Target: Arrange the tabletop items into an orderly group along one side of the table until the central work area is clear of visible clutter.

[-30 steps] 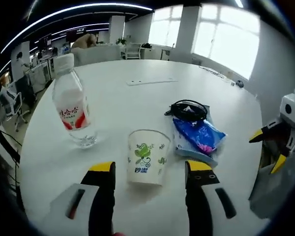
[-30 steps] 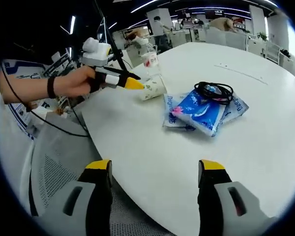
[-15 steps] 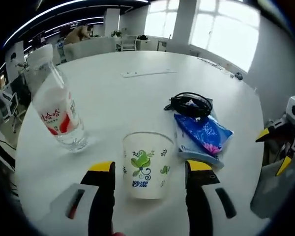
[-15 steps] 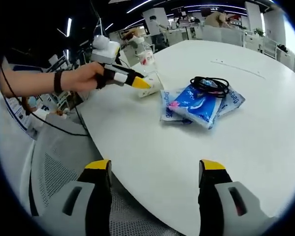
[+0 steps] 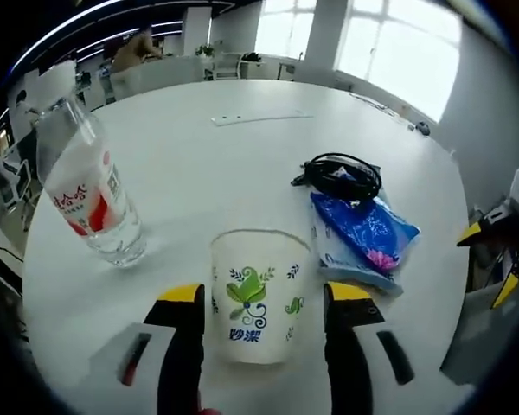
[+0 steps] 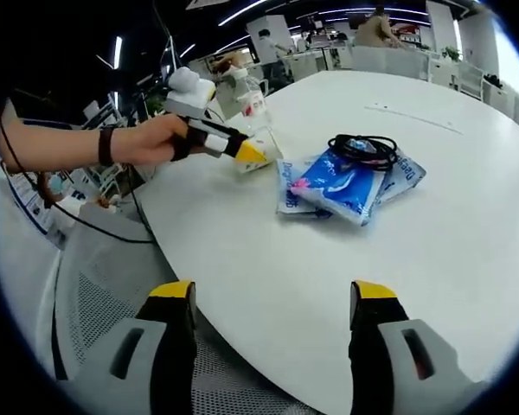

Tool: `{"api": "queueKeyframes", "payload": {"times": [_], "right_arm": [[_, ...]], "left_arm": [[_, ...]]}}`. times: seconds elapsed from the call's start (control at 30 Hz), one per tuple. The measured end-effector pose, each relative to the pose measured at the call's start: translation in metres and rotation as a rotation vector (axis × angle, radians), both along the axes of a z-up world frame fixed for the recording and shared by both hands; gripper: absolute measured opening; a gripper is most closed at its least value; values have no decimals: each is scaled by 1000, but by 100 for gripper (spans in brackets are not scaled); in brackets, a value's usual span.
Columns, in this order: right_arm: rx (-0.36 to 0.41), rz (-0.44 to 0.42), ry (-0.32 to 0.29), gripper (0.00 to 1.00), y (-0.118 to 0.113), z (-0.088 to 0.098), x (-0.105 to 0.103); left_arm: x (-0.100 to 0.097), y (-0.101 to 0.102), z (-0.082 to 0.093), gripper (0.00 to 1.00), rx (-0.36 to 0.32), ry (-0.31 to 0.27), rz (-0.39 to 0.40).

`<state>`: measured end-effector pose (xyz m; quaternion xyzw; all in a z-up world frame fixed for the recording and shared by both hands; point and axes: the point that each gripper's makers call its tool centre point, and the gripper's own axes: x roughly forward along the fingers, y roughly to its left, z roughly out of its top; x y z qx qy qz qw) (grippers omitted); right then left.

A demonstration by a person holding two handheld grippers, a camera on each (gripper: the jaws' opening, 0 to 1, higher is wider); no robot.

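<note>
A white paper cup [image 5: 259, 294] with a green leaf print stands upright between the two jaws of my left gripper [image 5: 264, 292], which is open around it. A clear water bottle [image 5: 82, 194] with a red and white label stands to its left. Blue tissue packs [image 5: 363, 229] lie to the right with a coiled black cable [image 5: 339, 173] on top. In the right gripper view, a hand holds the left gripper [image 6: 251, 154] at the cup [image 6: 264, 156], with the bottle [image 6: 246, 99] behind. My right gripper [image 6: 268, 303] is open with nothing in it, off the table's near edge.
The round white table [image 5: 242, 147] holds a thin flat strip [image 5: 259, 118] at its far side. A grey mesh chair [image 6: 95, 303] sits below the table edge under my right gripper. The right gripper [image 5: 489, 264] hangs beyond the table's right rim. Desks and people fill the background.
My left gripper has moved forward, so the cup now sits deeper between its jaws. The right gripper has held nearly still.
</note>
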<state>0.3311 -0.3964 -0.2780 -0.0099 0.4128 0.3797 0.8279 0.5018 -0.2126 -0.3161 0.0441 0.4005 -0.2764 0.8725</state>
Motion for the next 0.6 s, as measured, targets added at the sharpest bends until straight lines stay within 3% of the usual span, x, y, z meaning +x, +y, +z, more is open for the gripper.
{"api": "queueKeyframes", "payload": {"times": [0.1, 0.6], "right_arm": [[2, -1, -2, 72, 0, 1, 1], [9, -8, -16, 72, -2, 4, 4]], "left_arm": [[0, 2, -1, 41, 18, -3, -5], [-25, 4, 17, 38, -34, -18, -4]]}}
